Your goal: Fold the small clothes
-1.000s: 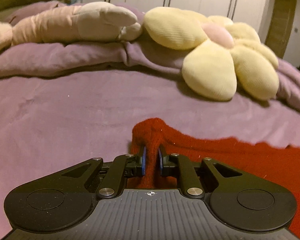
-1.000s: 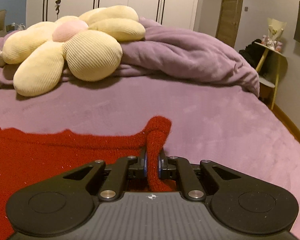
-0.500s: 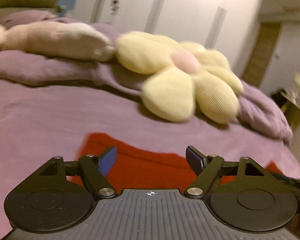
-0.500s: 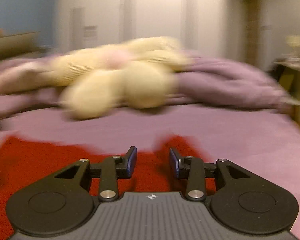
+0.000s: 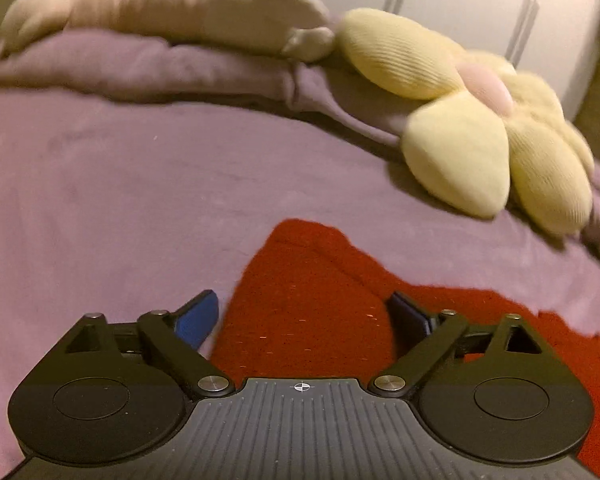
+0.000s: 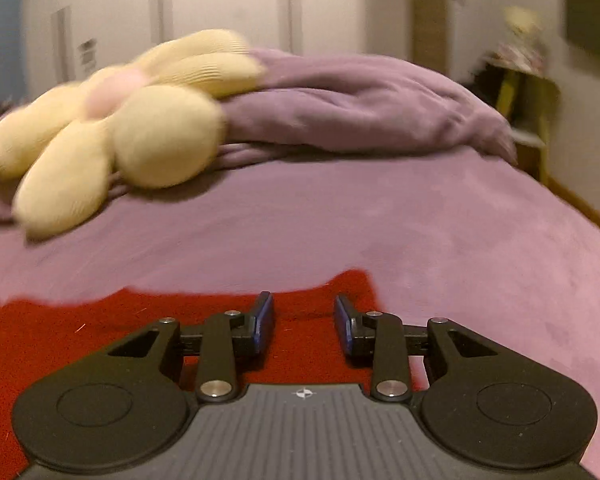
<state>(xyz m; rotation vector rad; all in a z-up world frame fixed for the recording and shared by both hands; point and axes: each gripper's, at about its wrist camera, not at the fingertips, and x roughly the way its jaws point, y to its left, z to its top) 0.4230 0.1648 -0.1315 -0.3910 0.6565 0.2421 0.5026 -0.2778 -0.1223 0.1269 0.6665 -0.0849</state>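
A red knitted garment (image 5: pixel 312 304) is seen lying flat on the purple bed (image 5: pixel 120 208), one blunt corner raised in a soft fold toward 12 o'clock in the left wrist view, its far edge (image 6: pixel 204 300) running from 9 o'clock to centre in the right.

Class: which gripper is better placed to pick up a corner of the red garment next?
Left. The left gripper has open jaws straddling a raised corner of the red garment; the right gripper's corner lies flat.
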